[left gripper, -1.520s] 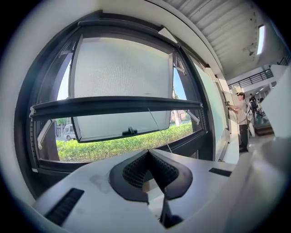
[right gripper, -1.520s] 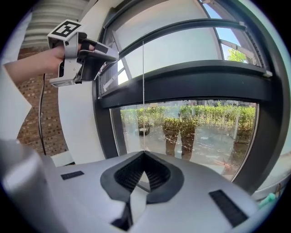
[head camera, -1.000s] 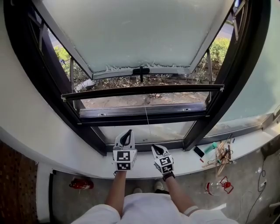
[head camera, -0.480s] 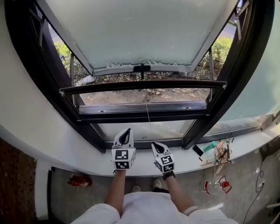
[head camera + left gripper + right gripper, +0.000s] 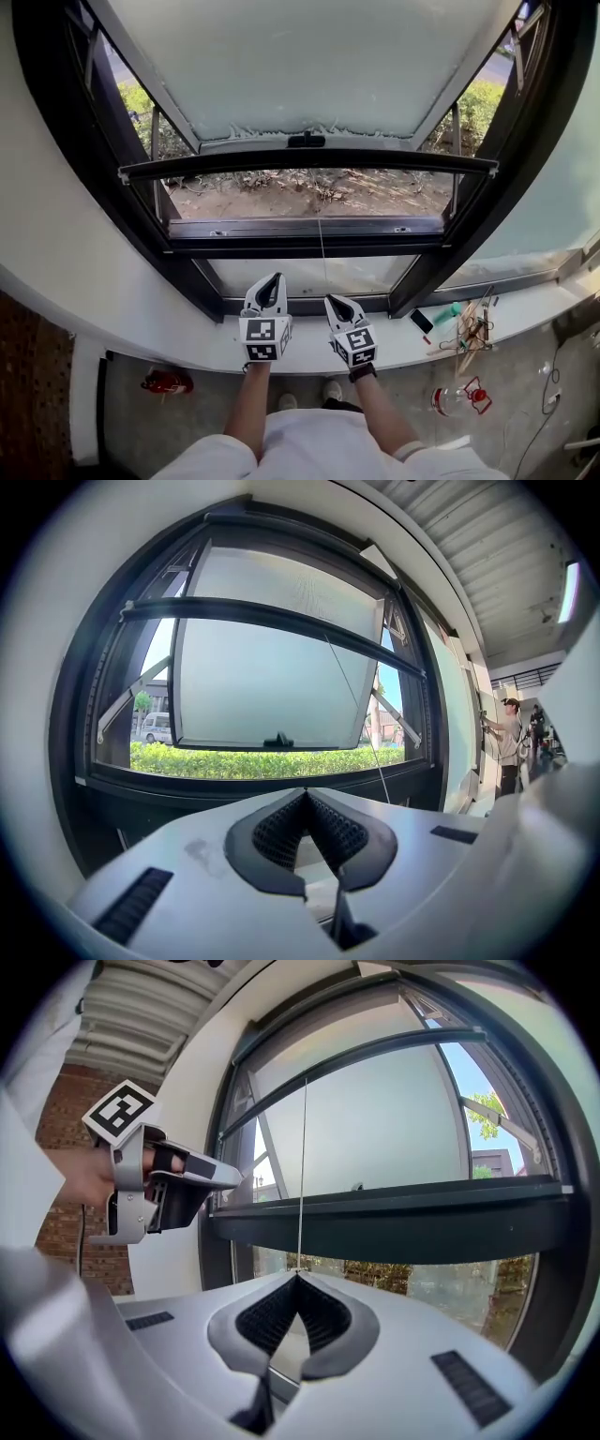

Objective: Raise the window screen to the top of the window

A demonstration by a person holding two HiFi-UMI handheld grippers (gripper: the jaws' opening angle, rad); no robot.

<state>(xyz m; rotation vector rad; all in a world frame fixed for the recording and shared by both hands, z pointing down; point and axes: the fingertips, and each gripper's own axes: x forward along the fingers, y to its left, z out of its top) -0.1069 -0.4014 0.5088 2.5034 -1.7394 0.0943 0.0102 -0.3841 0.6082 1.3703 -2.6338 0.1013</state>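
The window screen's dark bottom bar [image 5: 309,161] spans the open window frame, level with the lower edge of the tilted-out frosted sash [image 5: 300,66]. A thin pull cord [image 5: 321,246] runs from the bar down to my right gripper [image 5: 331,301], which is shut on the cord's end above the white sill [image 5: 169,339]. In the right gripper view the cord [image 5: 302,1166] meets the closed tips of that gripper [image 5: 297,1277], with the bar [image 5: 375,1049] high above. My left gripper [image 5: 274,279] is beside it, shut and holding nothing. In its own view the left gripper [image 5: 305,794] shows the bar [image 5: 272,621] and cord [image 5: 361,710].
On the sill's right end lie a phone [image 5: 424,322] and several small tools [image 5: 469,333]. A bottle [image 5: 450,401] and a red object [image 5: 167,382] are on the floor below. A green hedge [image 5: 253,759] is outside. A person [image 5: 509,742] is working at a far window.
The screen's bottom bar has risen up the window, from below the sash handle to level with it. Both grippers stay close to the sill, still side by side.
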